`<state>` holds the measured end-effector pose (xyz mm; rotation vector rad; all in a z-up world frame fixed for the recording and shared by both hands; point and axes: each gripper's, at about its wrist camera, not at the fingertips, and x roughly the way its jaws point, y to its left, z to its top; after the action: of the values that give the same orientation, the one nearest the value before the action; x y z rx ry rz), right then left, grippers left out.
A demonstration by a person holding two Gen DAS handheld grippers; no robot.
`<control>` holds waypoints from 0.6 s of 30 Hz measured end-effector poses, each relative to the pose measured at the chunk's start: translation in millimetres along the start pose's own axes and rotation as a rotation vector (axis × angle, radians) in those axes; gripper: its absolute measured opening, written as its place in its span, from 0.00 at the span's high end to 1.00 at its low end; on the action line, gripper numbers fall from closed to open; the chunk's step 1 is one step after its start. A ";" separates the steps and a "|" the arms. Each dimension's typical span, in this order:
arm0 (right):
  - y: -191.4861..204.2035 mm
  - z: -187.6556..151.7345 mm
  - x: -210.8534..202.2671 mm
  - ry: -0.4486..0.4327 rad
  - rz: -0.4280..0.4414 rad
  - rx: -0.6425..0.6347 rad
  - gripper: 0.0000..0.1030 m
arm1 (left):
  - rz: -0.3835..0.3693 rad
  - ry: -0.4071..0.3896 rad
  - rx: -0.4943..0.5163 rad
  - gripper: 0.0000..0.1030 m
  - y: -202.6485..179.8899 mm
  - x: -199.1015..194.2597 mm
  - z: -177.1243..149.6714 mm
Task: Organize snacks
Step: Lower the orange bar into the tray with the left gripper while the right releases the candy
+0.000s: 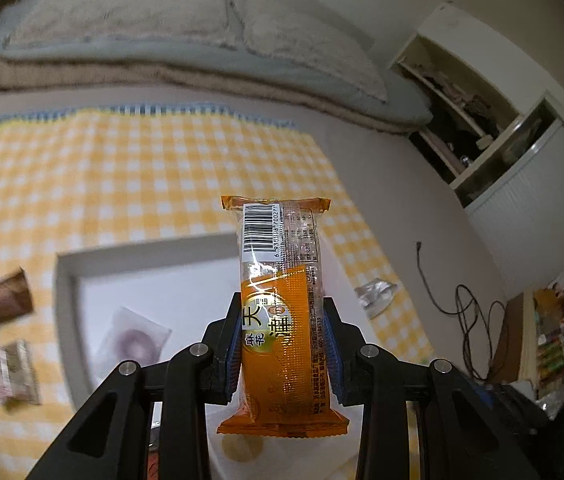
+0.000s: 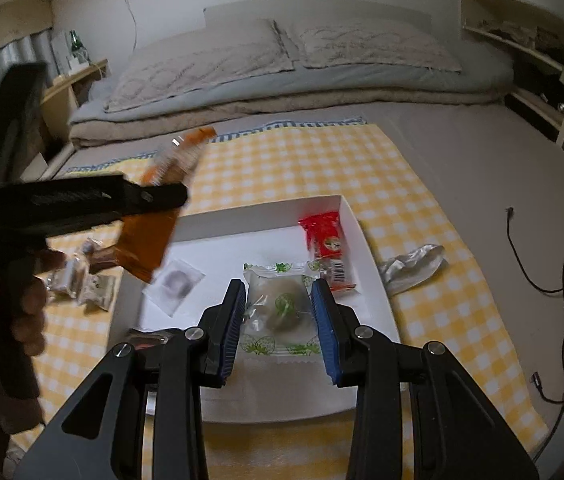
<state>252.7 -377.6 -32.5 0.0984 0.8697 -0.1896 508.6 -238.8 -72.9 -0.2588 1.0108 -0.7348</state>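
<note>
Gleaming: glossy plastic orange wrapper (image 1: 282, 320); lying matt: checked cloth (image 1: 142, 168); looking smooth: white tray (image 2: 274, 216).

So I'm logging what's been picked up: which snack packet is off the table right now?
The orange packet, clamped in the left gripper; the others lie in the white tray.

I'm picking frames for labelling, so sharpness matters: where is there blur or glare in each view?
Left wrist view: the orange snack pack is sharp with slight wrapper glare; the loose snacks at left are motion-smeared. Right wrist view: the left gripper and its pack are blurred; the white tray is sharp.
</note>
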 end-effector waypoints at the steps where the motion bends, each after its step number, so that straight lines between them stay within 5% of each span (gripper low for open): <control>1: -1.5 -1.8 3.4 0.006 -0.003 -0.009 0.66 | -0.004 0.012 -0.008 0.66 10.5 16.7 5.6; 10: -15.2 -31.3 38.8 0.152 0.024 -0.004 0.66 | 0.034 0.146 -0.127 0.66 76.2 103.0 23.2; 18: -20.9 -51.4 59.4 0.233 0.065 -0.003 0.66 | 0.134 0.137 -0.129 0.66 85.2 126.9 33.7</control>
<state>247.3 -397.2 -111.2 0.1475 1.0972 -0.1167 614.8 -264.9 -184.9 -0.2521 1.1958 -0.5721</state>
